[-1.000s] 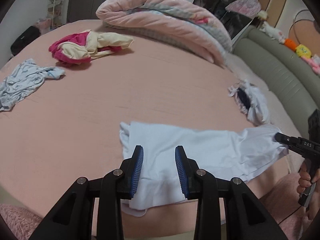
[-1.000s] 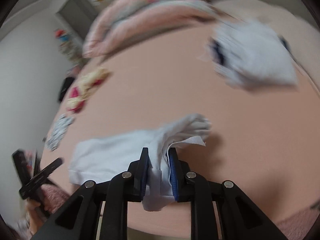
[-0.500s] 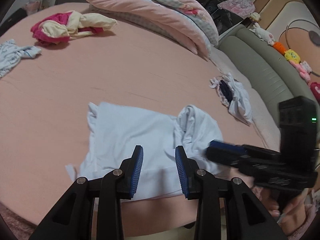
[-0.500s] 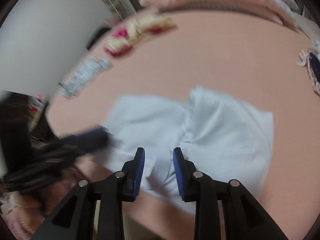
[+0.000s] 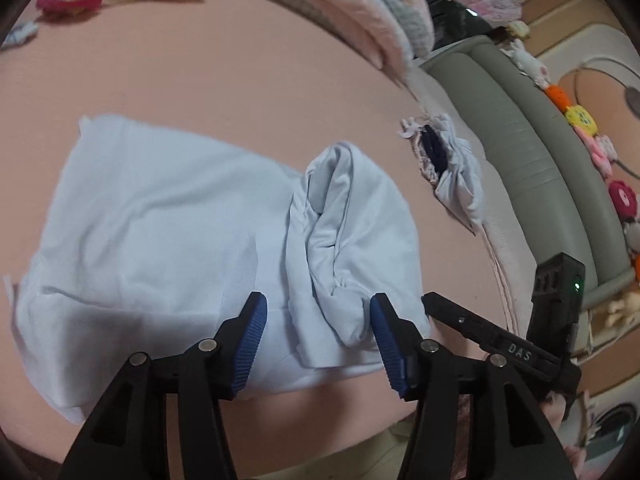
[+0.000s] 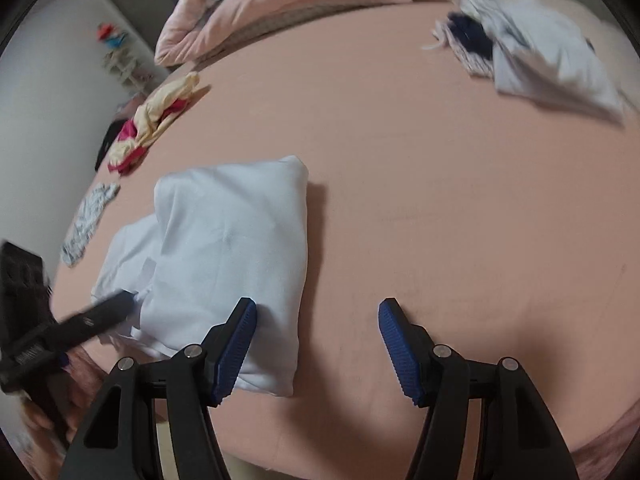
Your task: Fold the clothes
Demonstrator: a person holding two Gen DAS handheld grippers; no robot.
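On the pink bed my pale blue garment lay near the front edge, one side already folded in over the middle. That fold was rough, as I judged it: a bunched ridge of cloth ran down the garment's right part.

My left gripper hung over the garment's near edge, its jaws having just been opening; they stood about half apart with the tail of that ridge between them, the pads not pinching it.

My right gripper had also just been opening and stood wide, holding nothing, its left pad just above the garment's near right corner, bare bed between the pads.

So one fold was done; I reckoned smoothing and another fold remained. Beyond the garment, a red-and-cream heap, a patterned piece and a white-and-navy bundle lay unfolded.
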